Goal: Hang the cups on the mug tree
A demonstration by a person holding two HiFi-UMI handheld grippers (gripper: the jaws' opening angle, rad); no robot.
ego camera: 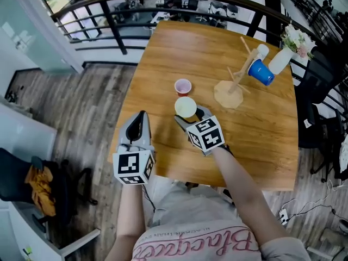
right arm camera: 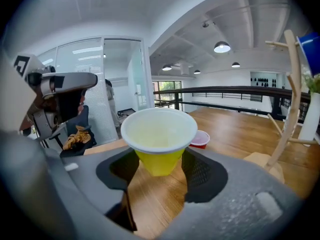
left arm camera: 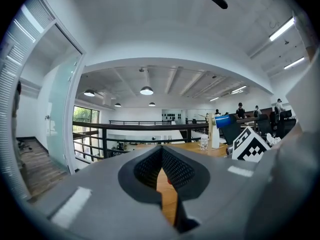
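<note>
My right gripper [ego camera: 190, 115] is shut on a yellow cup [ego camera: 185, 107], white inside and upright, at the middle of the wooden table [ego camera: 163, 53]. In the right gripper view the yellow cup [right arm camera: 159, 139] sits between the two pads of the right gripper [right arm camera: 159, 166]. A red cup [ego camera: 183, 86] stands just beyond it, and shows again as the red cup [right arm camera: 201, 139] behind the yellow one. The wooden mug tree [ego camera: 235, 80] stands at the right with a blue cup [ego camera: 261, 73] on a peg. My left gripper [ego camera: 141, 116] is shut and empty near the table's left edge.
A white vase [ego camera: 280, 60] with flowers [ego camera: 297, 39] stands behind the mug tree, and a small white thing [ego camera: 262, 50] shows at the tree's top. A black railing [ego camera: 109, 23] runs past the table's far side. A chair [ego camera: 32, 184] stands at the left on the floor.
</note>
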